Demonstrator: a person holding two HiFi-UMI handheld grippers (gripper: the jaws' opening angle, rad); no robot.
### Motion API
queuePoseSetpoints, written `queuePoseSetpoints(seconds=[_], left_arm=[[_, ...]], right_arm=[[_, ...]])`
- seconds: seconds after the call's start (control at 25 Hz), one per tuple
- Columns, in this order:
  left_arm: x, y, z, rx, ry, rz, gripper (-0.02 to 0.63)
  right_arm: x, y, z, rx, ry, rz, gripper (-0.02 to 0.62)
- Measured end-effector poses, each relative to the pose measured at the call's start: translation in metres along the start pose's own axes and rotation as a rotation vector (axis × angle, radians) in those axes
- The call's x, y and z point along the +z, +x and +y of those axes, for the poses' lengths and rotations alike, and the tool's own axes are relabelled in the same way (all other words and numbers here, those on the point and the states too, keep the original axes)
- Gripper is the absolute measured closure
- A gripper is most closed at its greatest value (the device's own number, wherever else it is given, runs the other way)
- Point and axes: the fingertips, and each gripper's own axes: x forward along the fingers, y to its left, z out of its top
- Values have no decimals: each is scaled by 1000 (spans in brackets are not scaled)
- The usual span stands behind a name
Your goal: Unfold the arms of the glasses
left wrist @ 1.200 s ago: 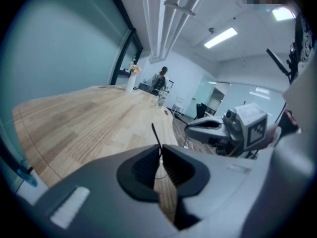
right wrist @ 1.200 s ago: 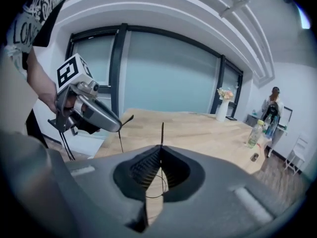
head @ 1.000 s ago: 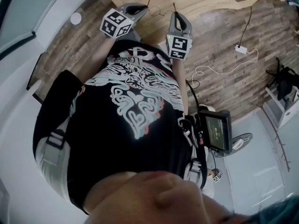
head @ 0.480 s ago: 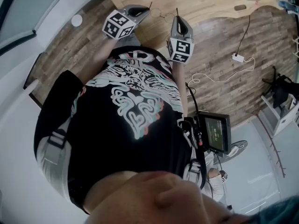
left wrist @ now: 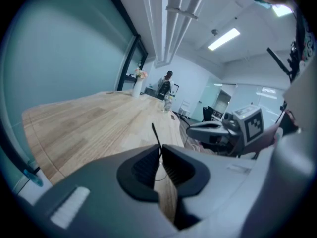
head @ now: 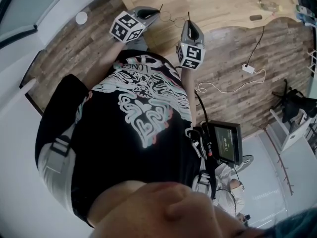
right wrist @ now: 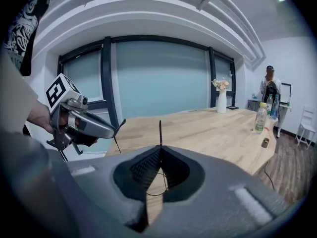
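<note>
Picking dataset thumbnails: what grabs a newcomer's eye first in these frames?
A black printed T-shirt fills the middle of the head view. Above it in the picture, the left gripper and right gripper each pinch a thin arm of the wire glasses, held over the wooden table. In the right gripper view, a white vase of flowers stands at the table's far end.

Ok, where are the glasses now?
In the head view the glasses hang top centre, above the edge of the wooden table, strung between the left gripper and the right gripper, each shut on one arm.
</note>
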Motion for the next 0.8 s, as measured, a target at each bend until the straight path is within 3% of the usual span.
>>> queuePoseSetpoints(seconds=[0.8], left_arm=[[0, 5, 3, 6, 5, 7, 601]], right_arm=[[-7, 5, 6, 24, -13, 14, 595]])
